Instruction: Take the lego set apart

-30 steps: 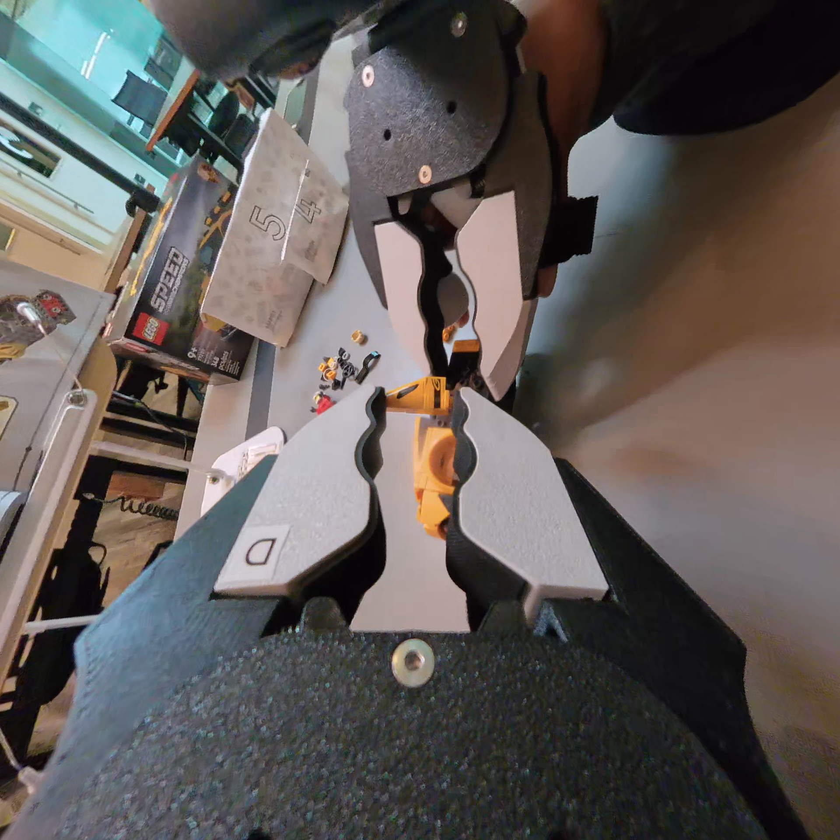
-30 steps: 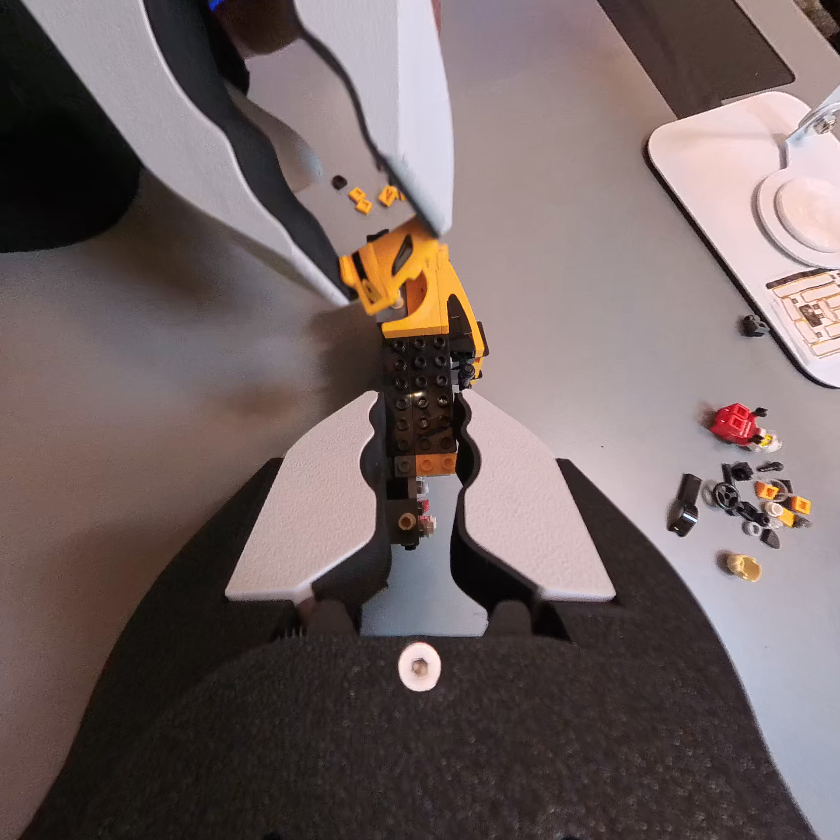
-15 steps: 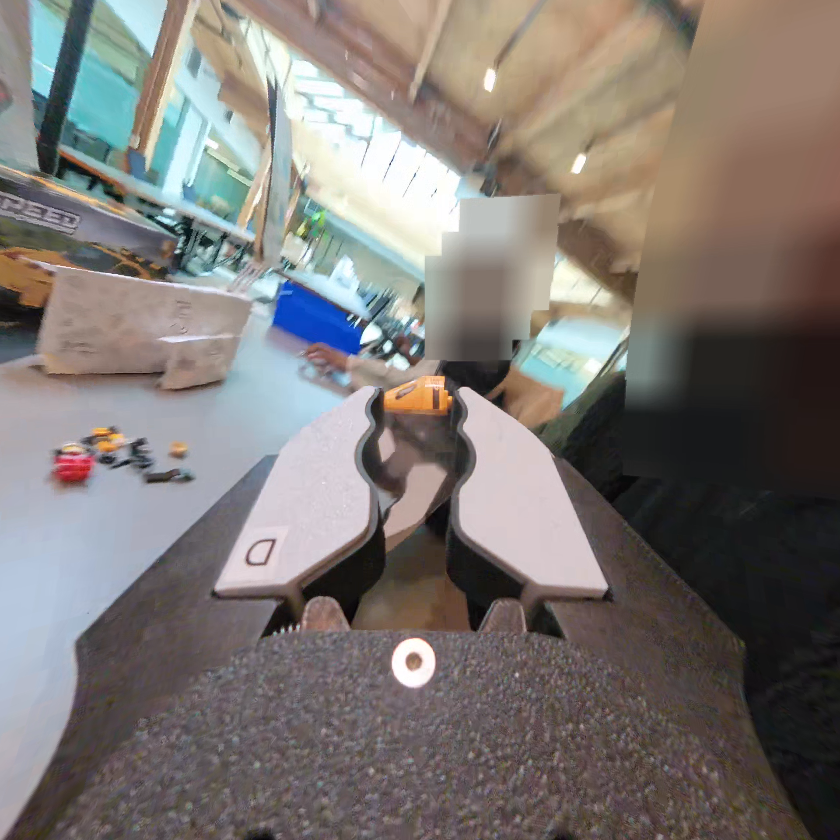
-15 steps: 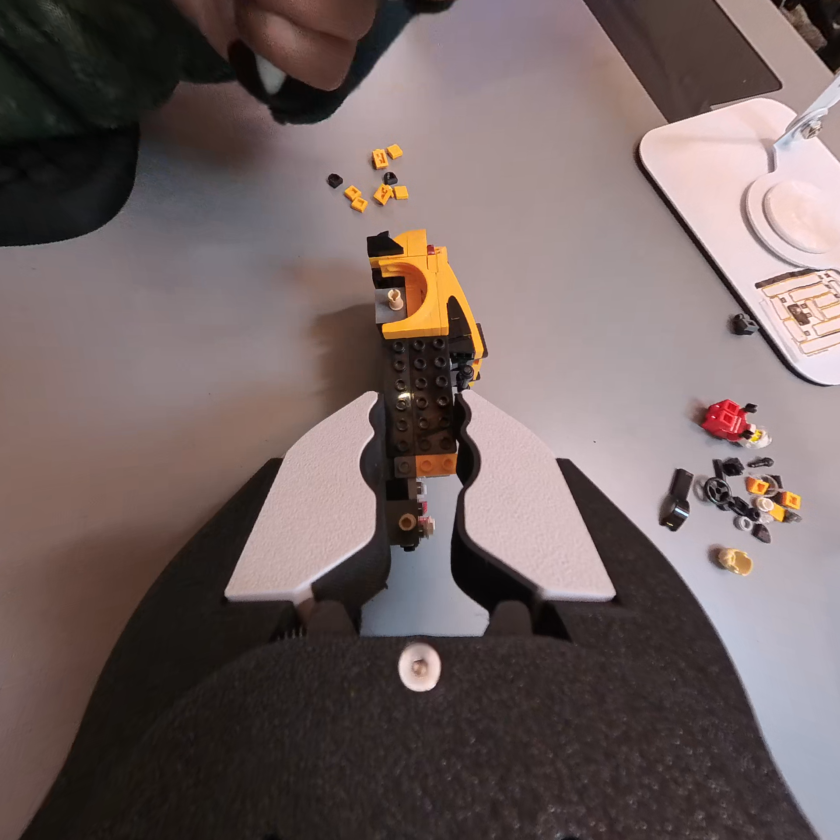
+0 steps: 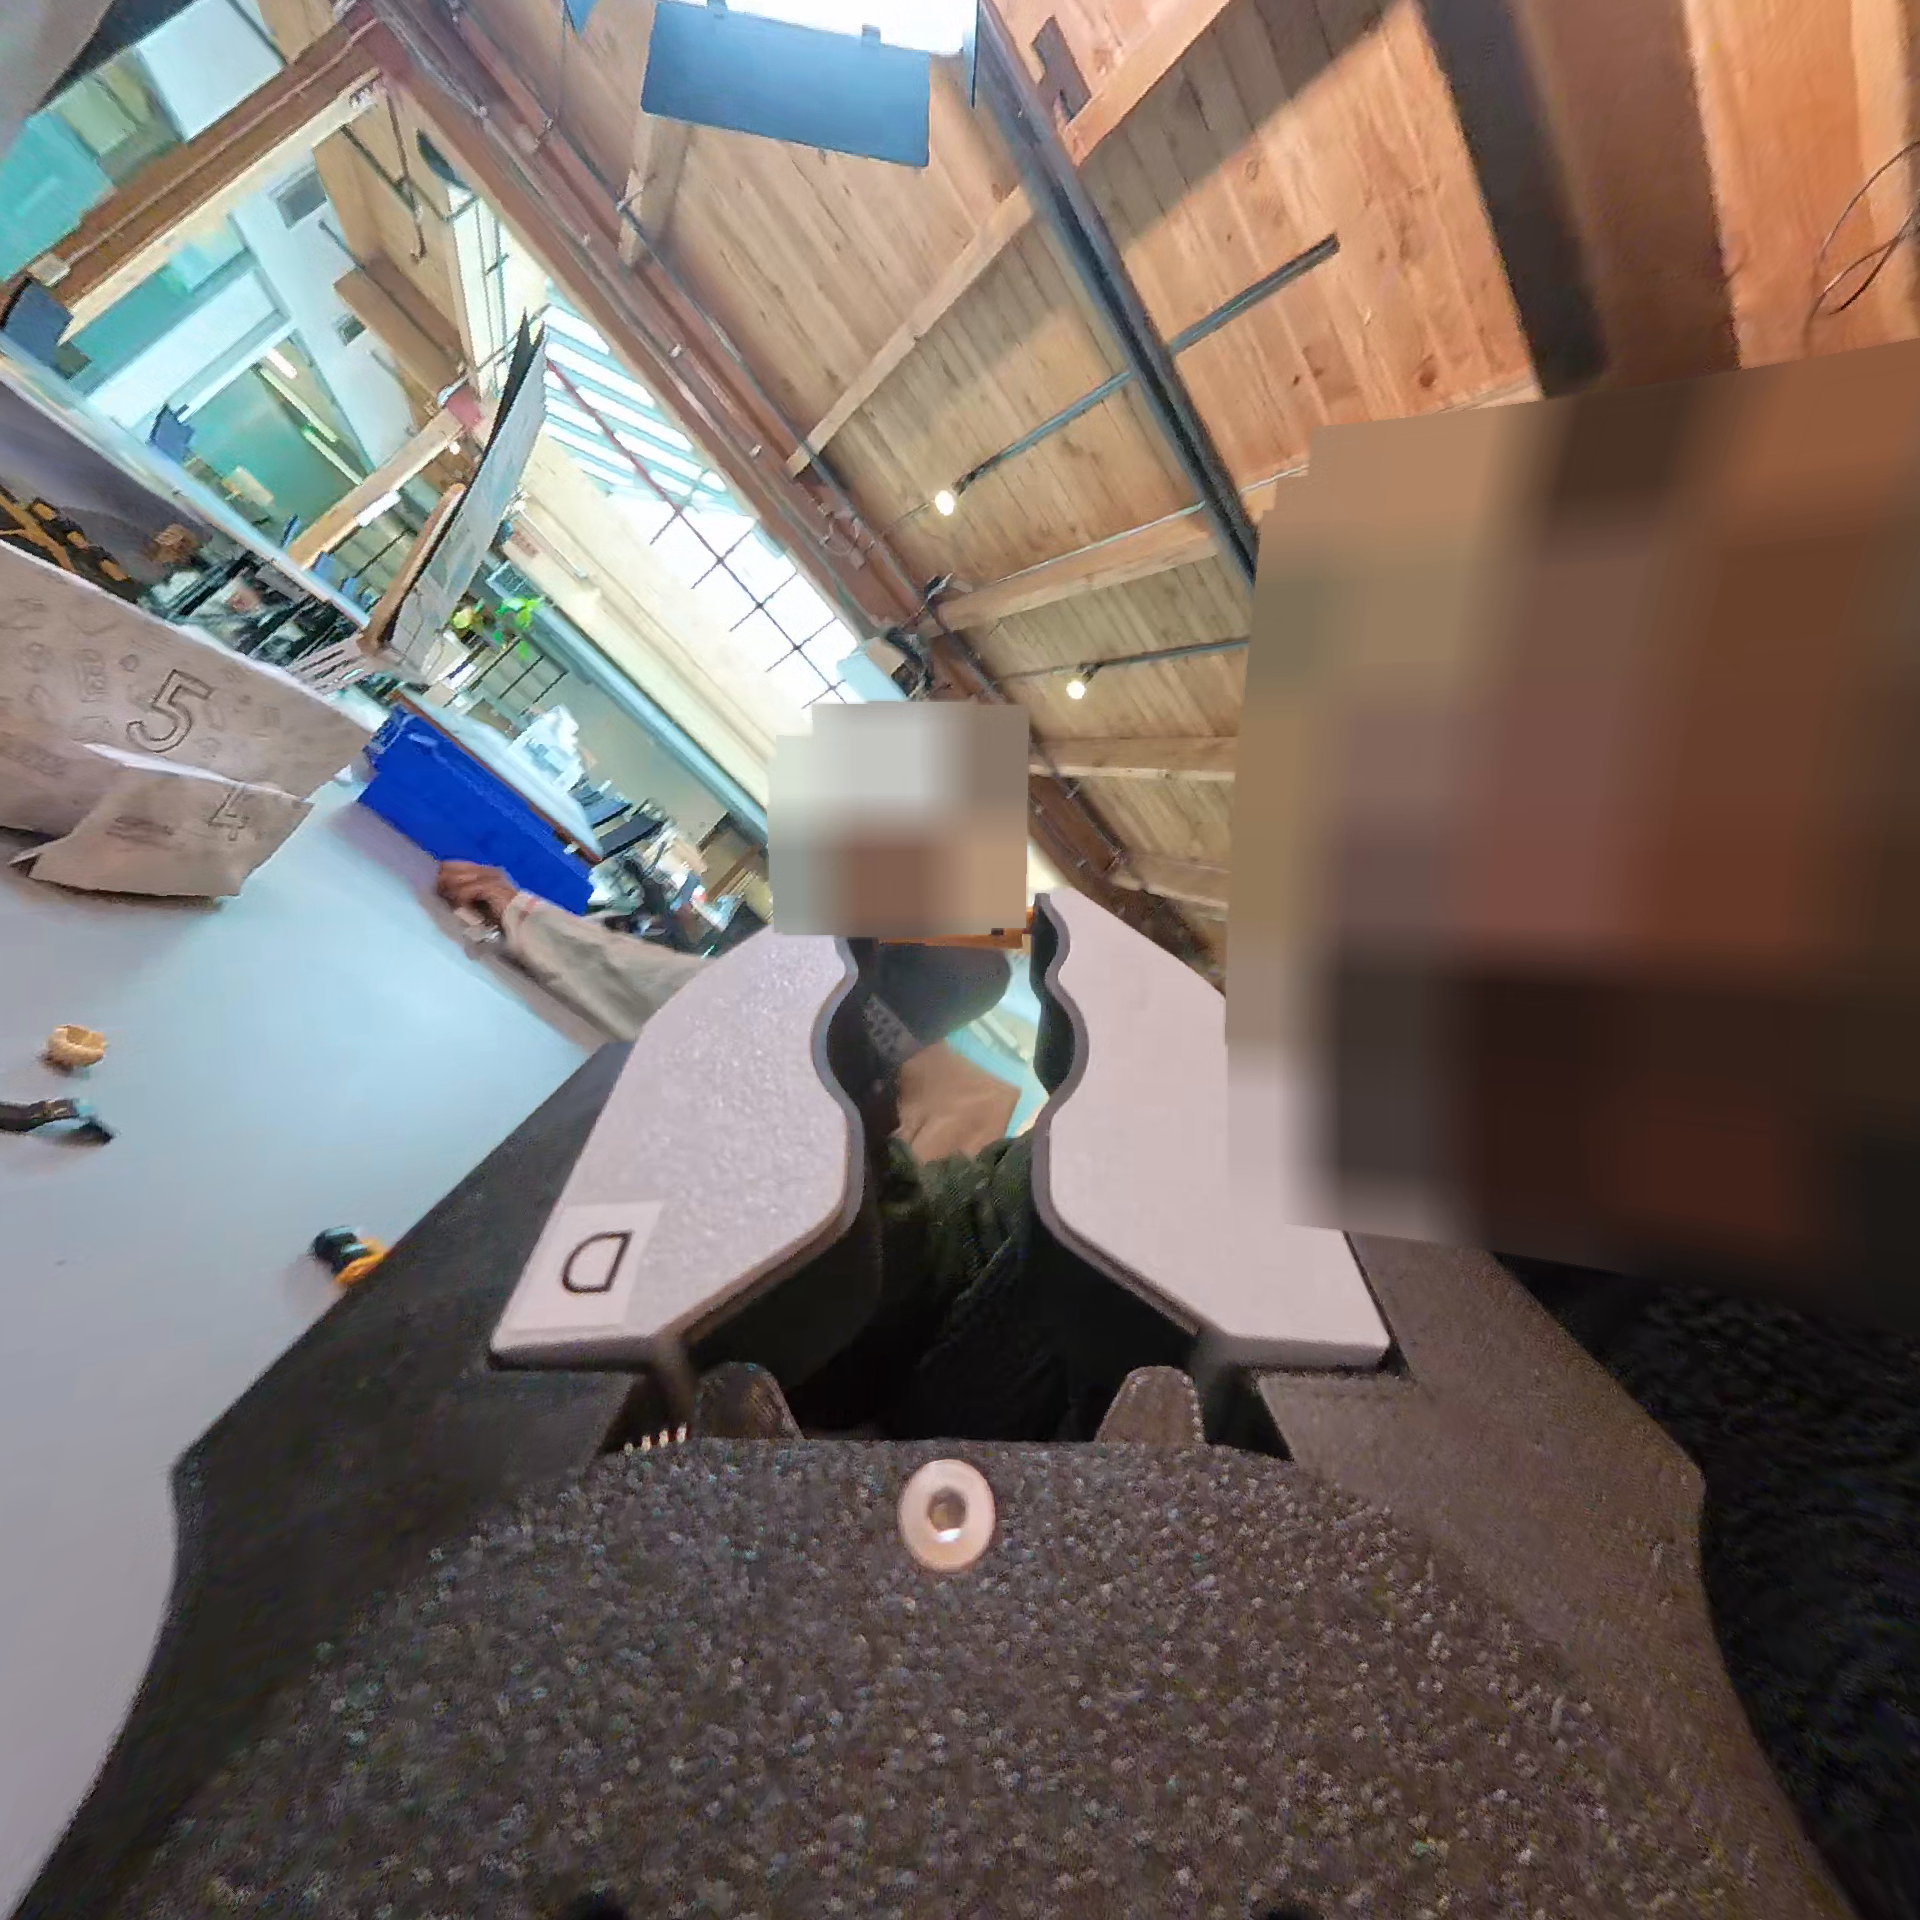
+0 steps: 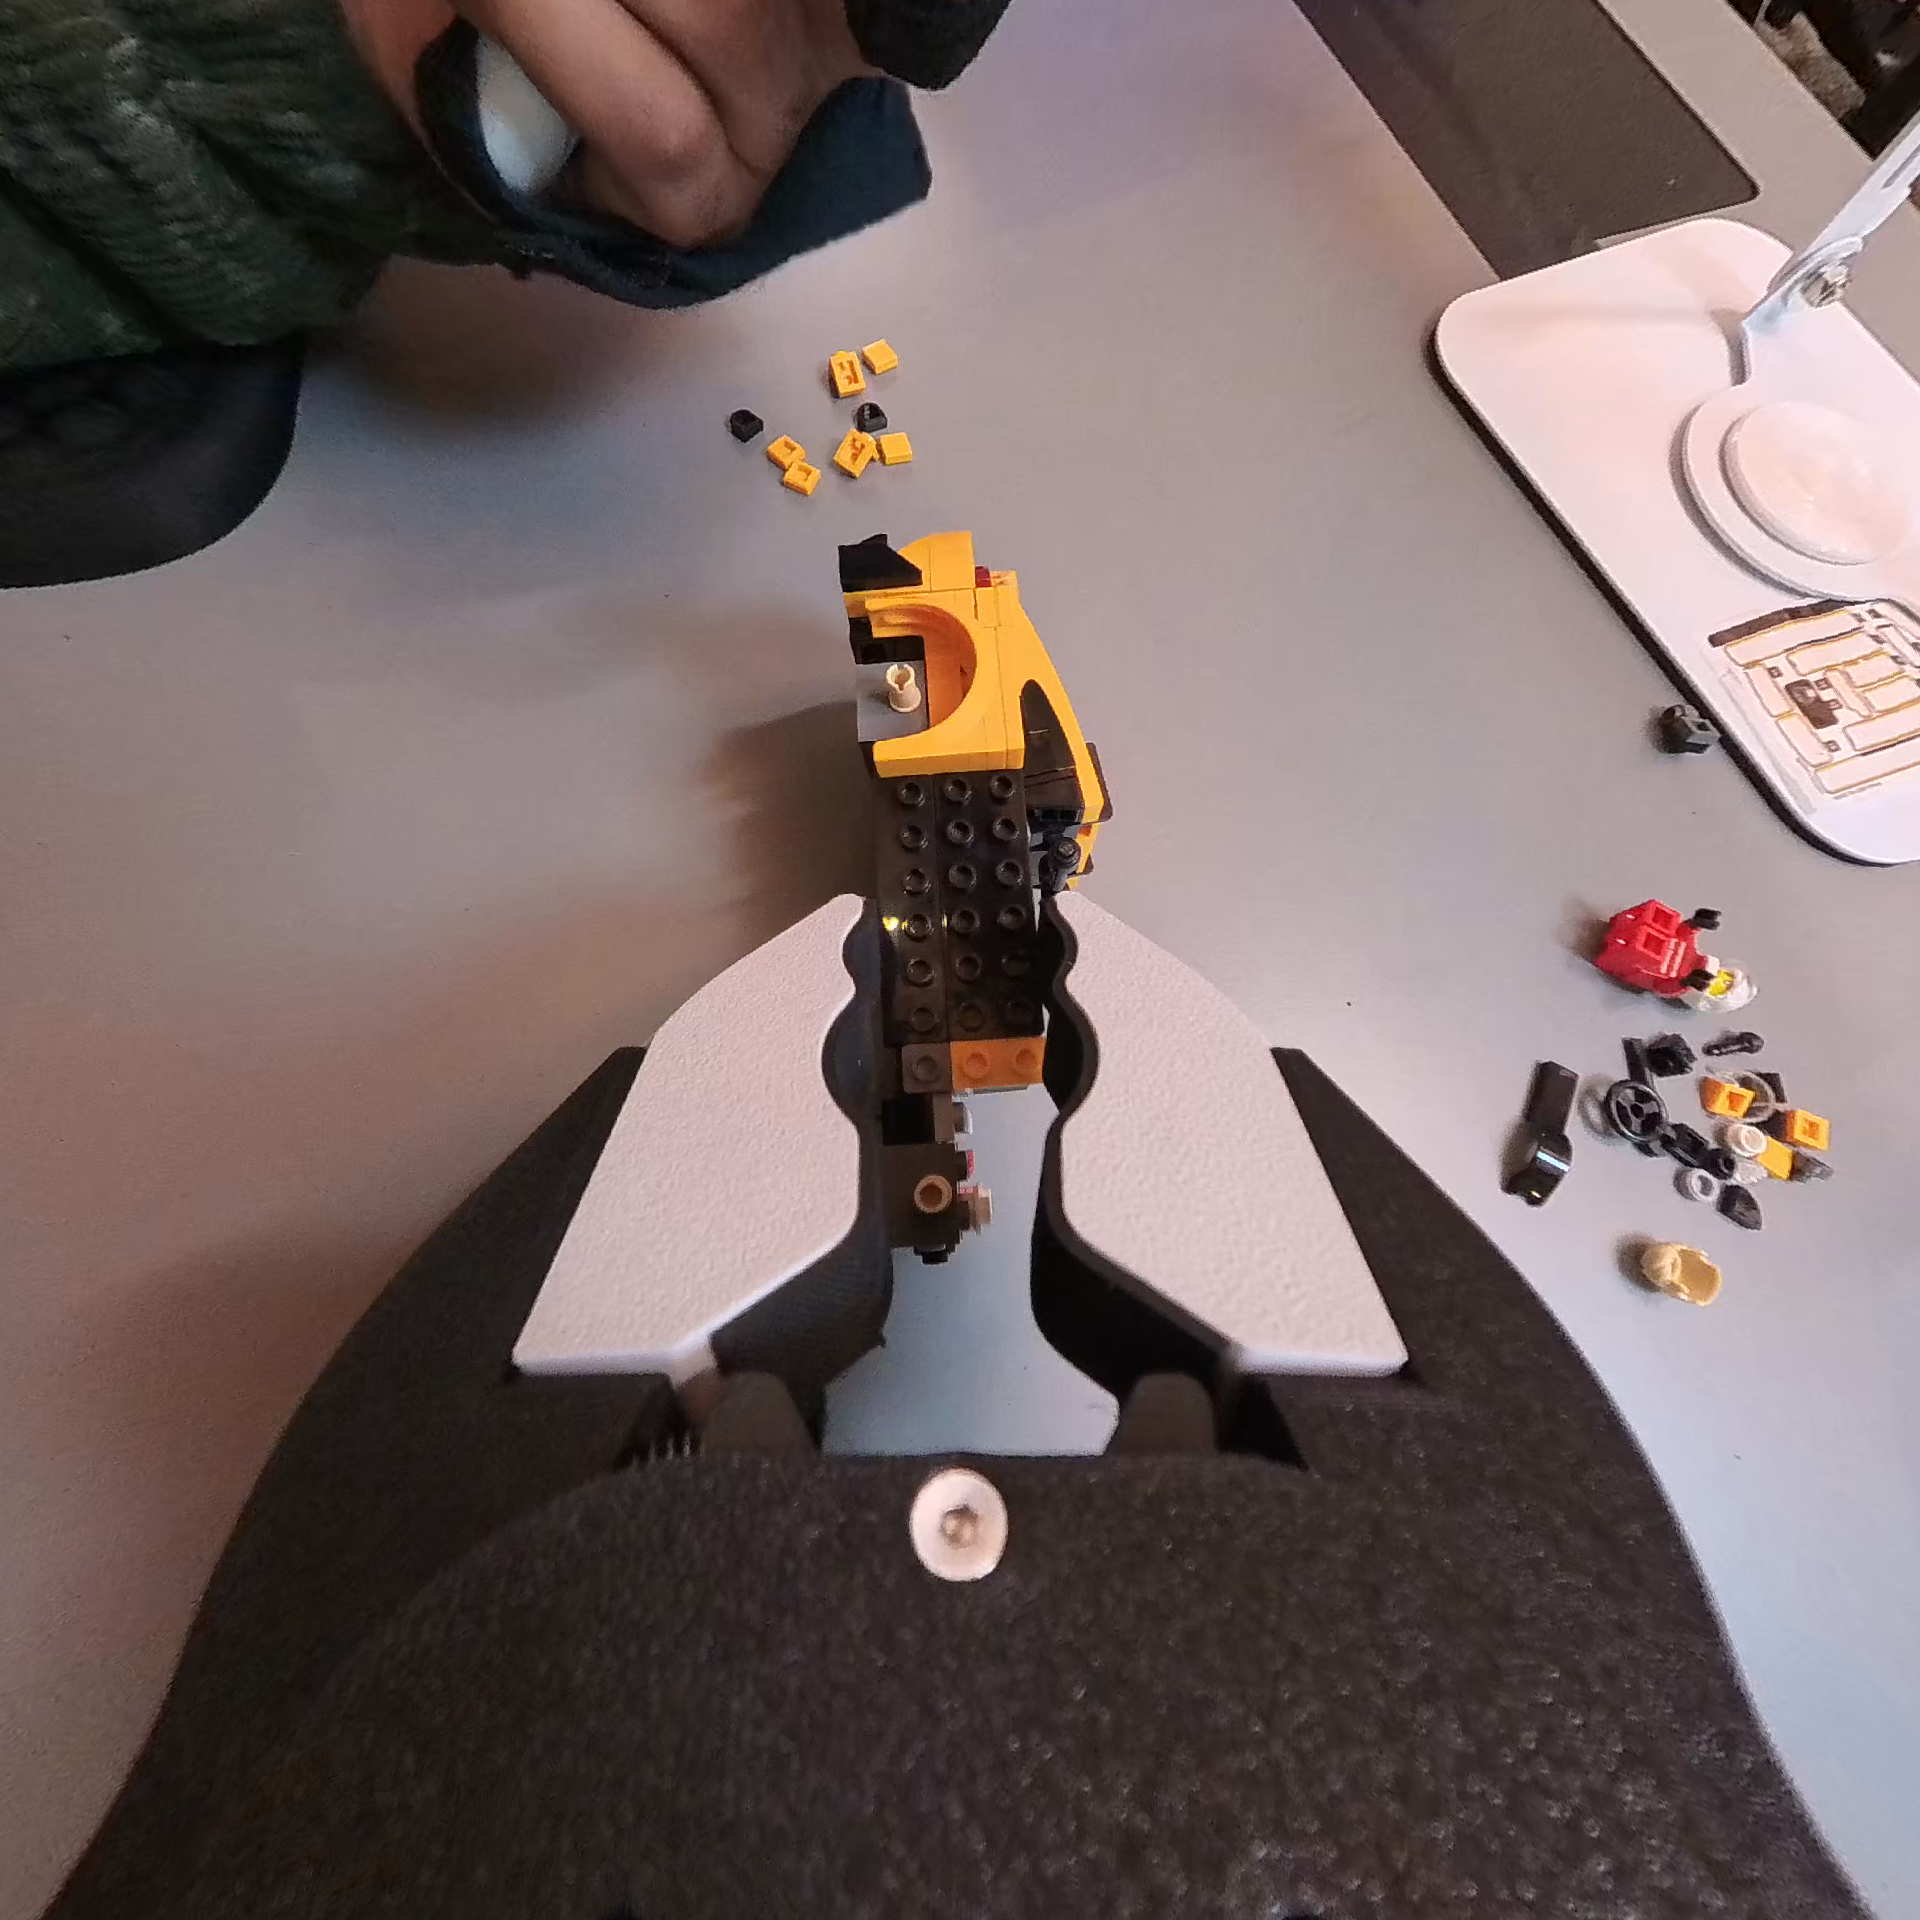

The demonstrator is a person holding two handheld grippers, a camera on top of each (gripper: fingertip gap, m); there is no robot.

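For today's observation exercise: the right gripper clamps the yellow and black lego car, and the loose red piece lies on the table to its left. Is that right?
Not quite. In the right wrist view the right gripper does clamp the lego car, but the red piece lies on the table to its right.

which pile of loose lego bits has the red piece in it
The pile at the right edge, beside the white stand base. The pile beyond the yellow car holds only orange and black bits.

The place was a large open workshop or loft office: exposed timber ceiling point(image 5: 1195, 260) with track lights point(image 5: 943, 502), tall windows point(image 5: 727, 561), glass partitions point(image 5: 208, 395), grey worktables point(image 5: 260, 1039).
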